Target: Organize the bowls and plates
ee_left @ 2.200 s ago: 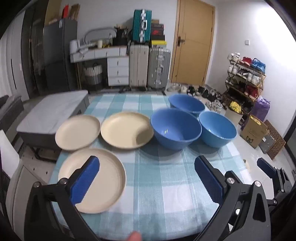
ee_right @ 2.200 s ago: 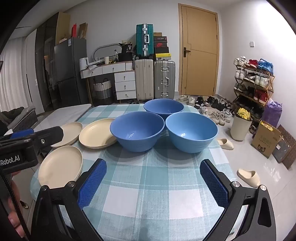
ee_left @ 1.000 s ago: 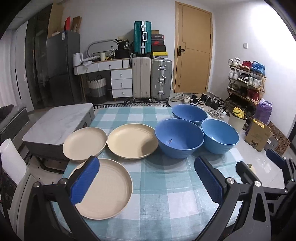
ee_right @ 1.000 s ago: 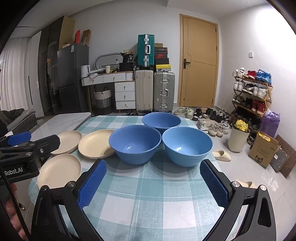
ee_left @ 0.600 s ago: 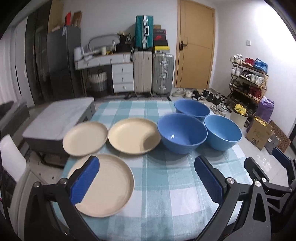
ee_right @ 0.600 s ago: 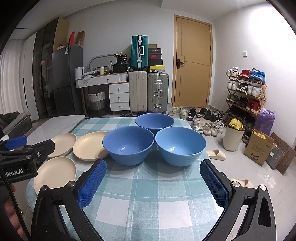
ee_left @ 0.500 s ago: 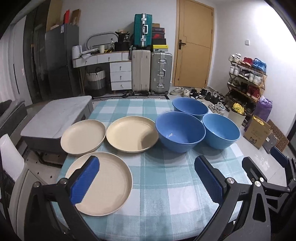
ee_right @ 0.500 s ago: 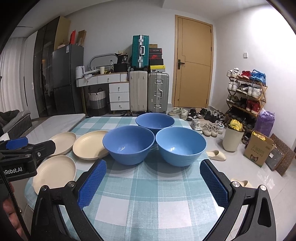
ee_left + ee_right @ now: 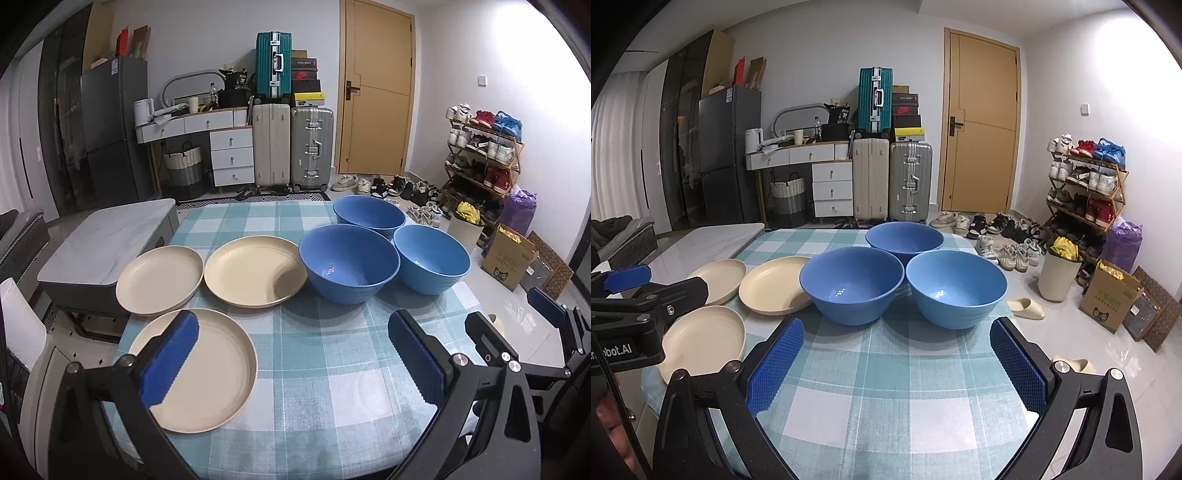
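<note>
Three cream plates lie on the checked table: a near one, a far-left one and a middle one. Three blue bowls stand to their right: a middle bowl, a right bowl and a far bowl. My left gripper is open and empty, its left pad over the near plate. My right gripper is open and empty, short of the middle bowl and the right bowl. The plates show at left in the right wrist view.
A grey marble side table stands left of the table. Suitcases, a drawer unit and a fridge line the back wall. A shoe rack, a bin and a cardboard box stand at right.
Both grippers have drawn back and risen slightly, then steadied; the dishes look a little farther off. Nothing on the table has moved. Both grippers stay open.
</note>
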Demonstrator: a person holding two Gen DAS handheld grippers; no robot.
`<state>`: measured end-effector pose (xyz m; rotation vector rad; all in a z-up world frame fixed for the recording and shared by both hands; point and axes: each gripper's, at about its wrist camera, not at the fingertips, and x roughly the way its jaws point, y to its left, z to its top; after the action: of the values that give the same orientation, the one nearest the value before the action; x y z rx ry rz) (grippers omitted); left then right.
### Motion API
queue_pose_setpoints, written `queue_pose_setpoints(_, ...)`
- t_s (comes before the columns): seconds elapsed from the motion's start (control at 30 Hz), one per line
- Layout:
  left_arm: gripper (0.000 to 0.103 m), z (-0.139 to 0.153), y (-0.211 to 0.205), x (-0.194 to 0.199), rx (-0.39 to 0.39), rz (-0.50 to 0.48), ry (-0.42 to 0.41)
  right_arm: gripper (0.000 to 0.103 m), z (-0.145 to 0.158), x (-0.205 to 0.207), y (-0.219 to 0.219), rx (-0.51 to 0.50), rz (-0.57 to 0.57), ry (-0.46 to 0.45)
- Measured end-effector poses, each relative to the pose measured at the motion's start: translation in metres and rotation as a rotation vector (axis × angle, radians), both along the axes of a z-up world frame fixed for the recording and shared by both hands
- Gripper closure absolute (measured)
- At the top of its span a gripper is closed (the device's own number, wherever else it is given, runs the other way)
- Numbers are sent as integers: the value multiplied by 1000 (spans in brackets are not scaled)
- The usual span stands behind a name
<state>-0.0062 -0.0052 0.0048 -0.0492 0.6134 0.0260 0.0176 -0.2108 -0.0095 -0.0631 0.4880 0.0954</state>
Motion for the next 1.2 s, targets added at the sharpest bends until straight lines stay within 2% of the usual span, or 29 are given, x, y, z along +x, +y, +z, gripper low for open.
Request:
queue_pose_setpoints(0.27, 0, 1, 0, -1, -9, -7, -2, 0, 2, -1, -3, 7, -6, -5)
queue_pose_setpoints(0.43, 0, 3, 2, -2, -21, -7, -3, 0, -2, -1, 3, 15, 50, 16)
queue_pose_setpoints(0.63, 0, 2, 3, -2, -19, -6, 1, 0, -3, -10, 17, -44, 66, -39)
queue_pose_setpoints(0.73, 0, 2, 5, -2, -25, -1, 5, 0, -4, -9, 19, -28, 96, -15)
queue_pose_setpoints(0.93, 0, 0, 5, -1, -18, 11, 10, 0, -6, -5, 14, -2, 55, -3)
queue_pose_setpoints(1.2, 0, -3, 8, 1, -17, 24, 20, 0, -8, -1, 10, 42, 76, 48)
